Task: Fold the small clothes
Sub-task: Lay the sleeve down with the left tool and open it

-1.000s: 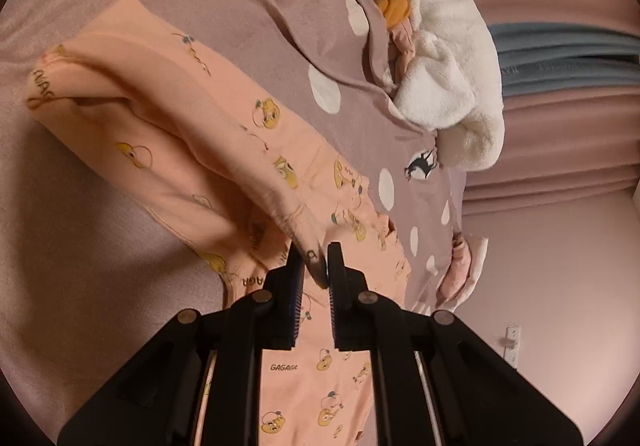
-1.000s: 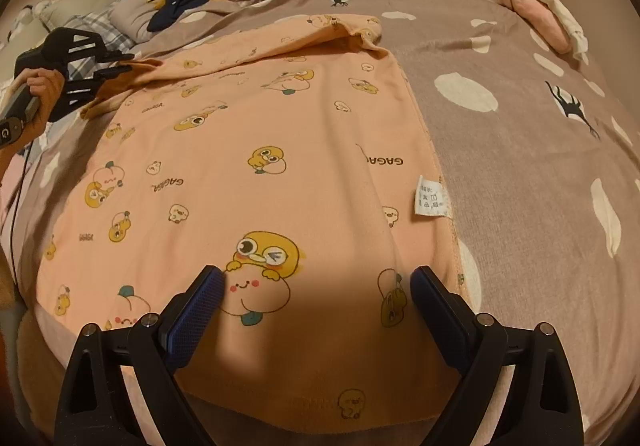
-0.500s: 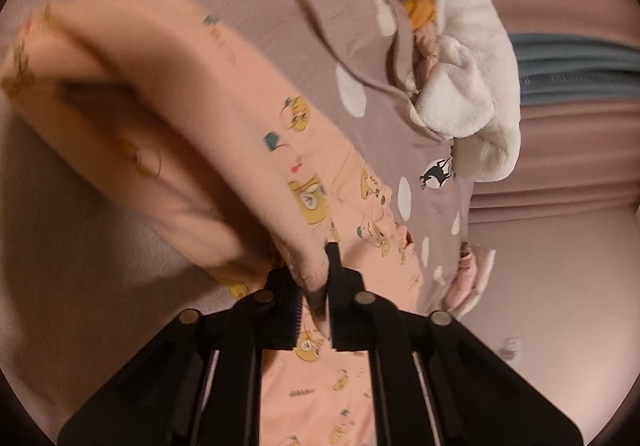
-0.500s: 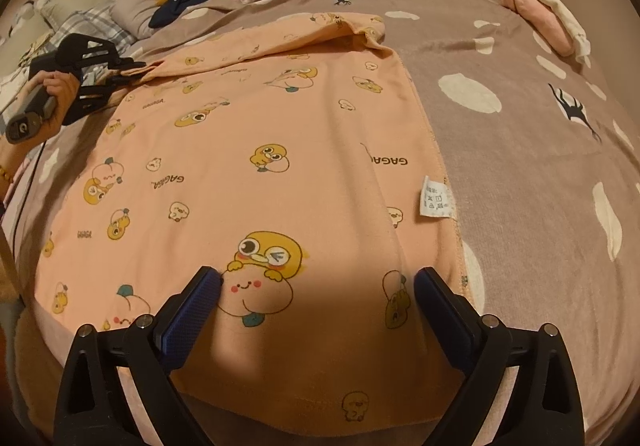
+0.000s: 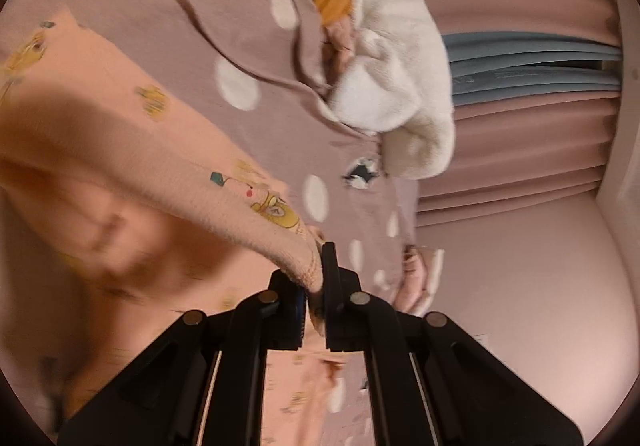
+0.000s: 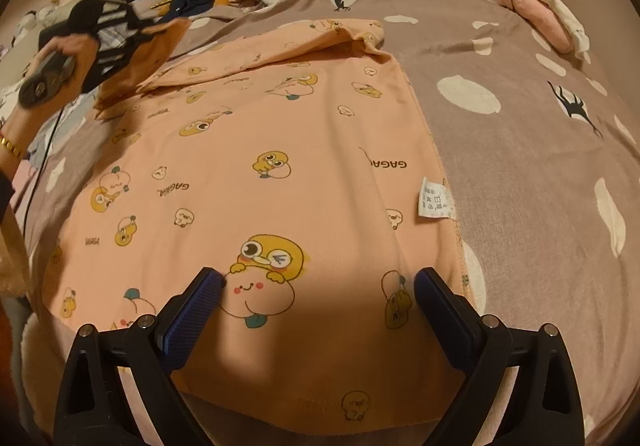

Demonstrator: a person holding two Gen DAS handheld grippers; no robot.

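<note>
The peach cartoon-print shirt point(image 6: 280, 174) is lying flat on the spotted bed cover point(image 6: 520, 166). The left tongs point(image 5: 314, 286) are pinching what looks like its cuff, though that view is blurred, lifting the sleeve off the bed. The right tongs point(image 6: 318, 282) are hovering wide apart over the hem, gripping nothing.

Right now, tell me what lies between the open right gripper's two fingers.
Right wrist view: the peach shirt, a printed duck-and-peach cartoon, lies spread between the right gripper fingers, unpinched.

Peach garment point(image 5: 120, 150) blurred — prints smeared, unreadable.
</note>
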